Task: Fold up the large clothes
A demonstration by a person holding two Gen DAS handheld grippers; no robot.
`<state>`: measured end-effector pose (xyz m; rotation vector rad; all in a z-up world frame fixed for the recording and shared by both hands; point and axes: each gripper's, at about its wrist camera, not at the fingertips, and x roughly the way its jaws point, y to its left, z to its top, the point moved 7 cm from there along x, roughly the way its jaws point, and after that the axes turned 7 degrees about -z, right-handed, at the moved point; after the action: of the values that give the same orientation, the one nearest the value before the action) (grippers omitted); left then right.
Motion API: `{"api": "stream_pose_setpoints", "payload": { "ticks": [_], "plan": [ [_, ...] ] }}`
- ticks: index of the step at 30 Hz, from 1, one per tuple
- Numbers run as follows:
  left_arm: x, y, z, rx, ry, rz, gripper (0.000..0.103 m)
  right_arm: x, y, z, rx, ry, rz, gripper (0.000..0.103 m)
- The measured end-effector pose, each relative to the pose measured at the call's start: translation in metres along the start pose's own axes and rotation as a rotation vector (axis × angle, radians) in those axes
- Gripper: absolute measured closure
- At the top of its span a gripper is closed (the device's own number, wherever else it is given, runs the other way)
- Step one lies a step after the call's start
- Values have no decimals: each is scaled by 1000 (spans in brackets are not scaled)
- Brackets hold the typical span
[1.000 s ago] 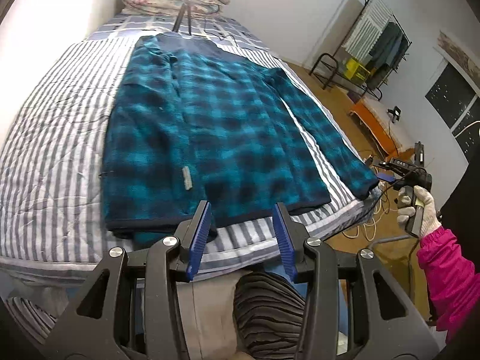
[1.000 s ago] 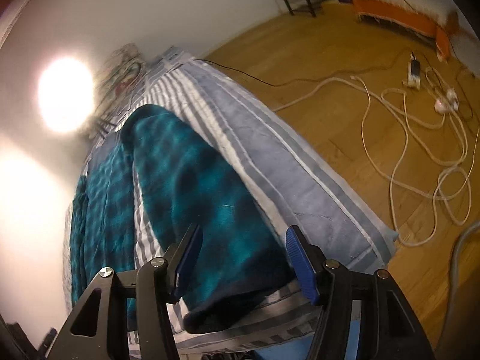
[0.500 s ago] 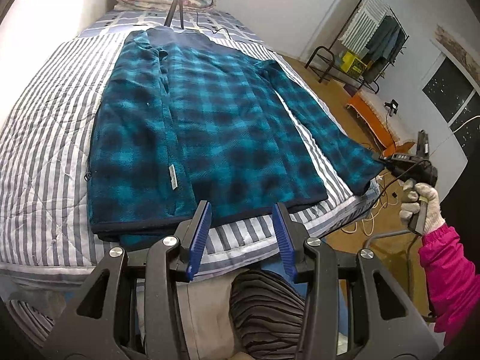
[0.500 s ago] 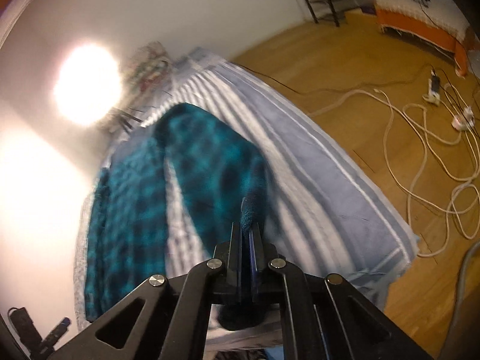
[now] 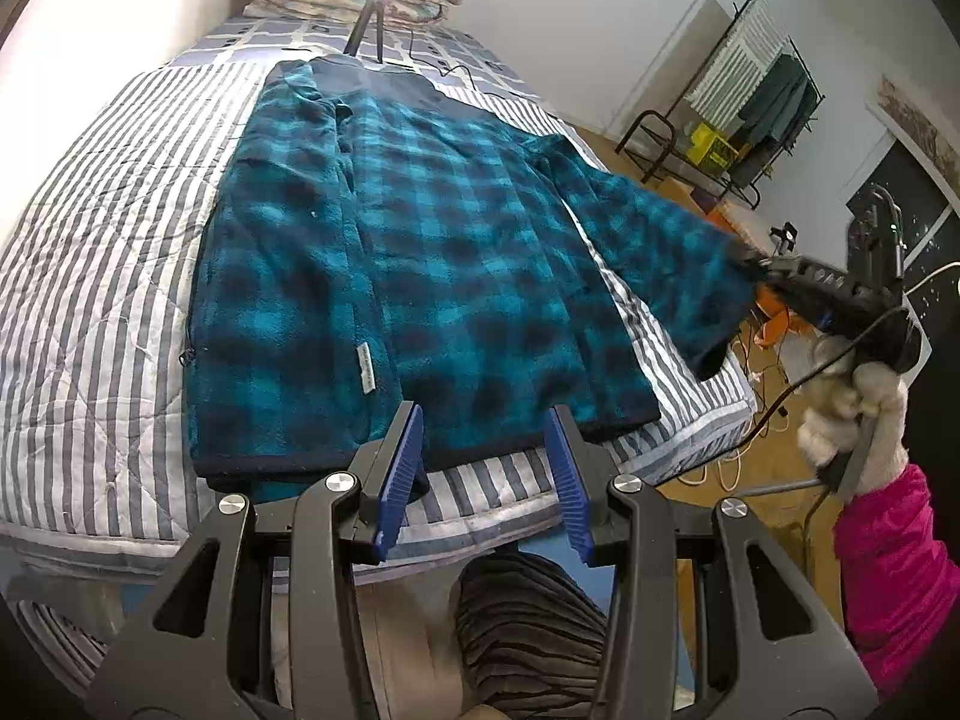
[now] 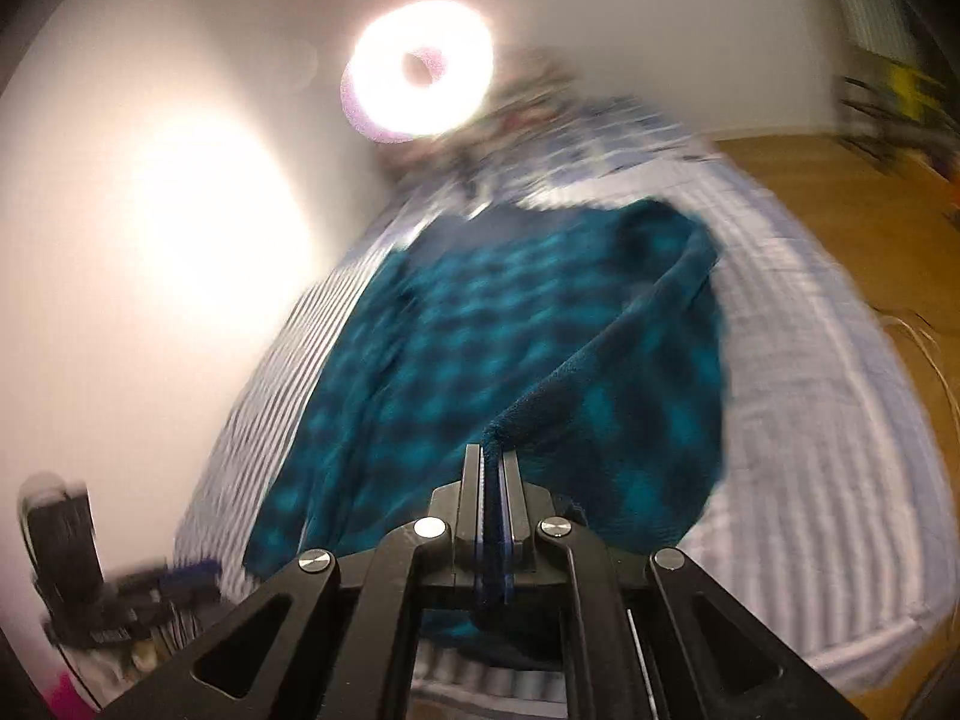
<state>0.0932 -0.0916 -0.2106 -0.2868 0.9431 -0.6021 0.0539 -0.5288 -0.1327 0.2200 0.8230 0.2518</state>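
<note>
A teal and navy plaid fleece jacket lies spread on the striped bed, collar toward the far wall. My left gripper hovers open just above the hem at the bed's near edge, nothing between its blue pads. Its right sleeve is lifted off the bed, cuff pinched in my right gripper, which a gloved hand holds at the right. In the right wrist view, the right gripper is shut on the cuff edge, and the sleeve stretches away over the jacket. That view is blurred by motion.
The striped quilt covers the bed, with folded bedding and a tripod with a ring light at the head. A clothes rack stands at the far right on the wooden floor, where cables lie. A pink sleeve is at right.
My right gripper shut on the sleeve cuff, then lifted it and swung it over the bed toward the jacket body. The left gripper stayed near the hem.
</note>
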Motion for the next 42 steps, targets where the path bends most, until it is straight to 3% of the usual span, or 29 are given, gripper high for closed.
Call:
{"api": "stream_pose_setpoints", "payload": {
  "ticks": [4,9,14,17,21,24,28,32,35,36,37,39,42],
  "plan": [
    [-1,6,3,-14,-12,5,60,51,50,-38,-146,121,40,102],
    [13,11,5,-36,11,-4,60,90,61,-73,-204,240,55,101],
    [43,5,9,-47,60,-59,60,74,52,-78,-209,261,134,72],
    [68,0,14,-71,89,-96,51,53,35,-58,-193,226,164,71],
    [101,-9,21,-98,136,-143,51,46,-5,-15,-118,171,113,71],
    [122,-11,25,-120,167,-170,51,50,-31,15,-61,142,73,65],
    [145,-5,28,-162,191,-173,51,67,-66,56,32,118,30,55],
    [159,4,33,-251,200,-228,51,91,-90,92,111,101,0,53],
    [168,5,33,-262,209,-258,51,112,-102,118,156,93,-28,52],
    [170,4,33,-254,215,-265,52,119,-105,123,169,93,-33,51],
    [173,0,32,-235,227,-277,74,131,-111,133,192,95,-41,51],
    [179,-7,28,-189,260,-269,98,148,-116,145,219,97,-53,52],
    [171,-19,27,-134,246,-293,98,174,-132,166,260,99,-96,51]
  ]
}}
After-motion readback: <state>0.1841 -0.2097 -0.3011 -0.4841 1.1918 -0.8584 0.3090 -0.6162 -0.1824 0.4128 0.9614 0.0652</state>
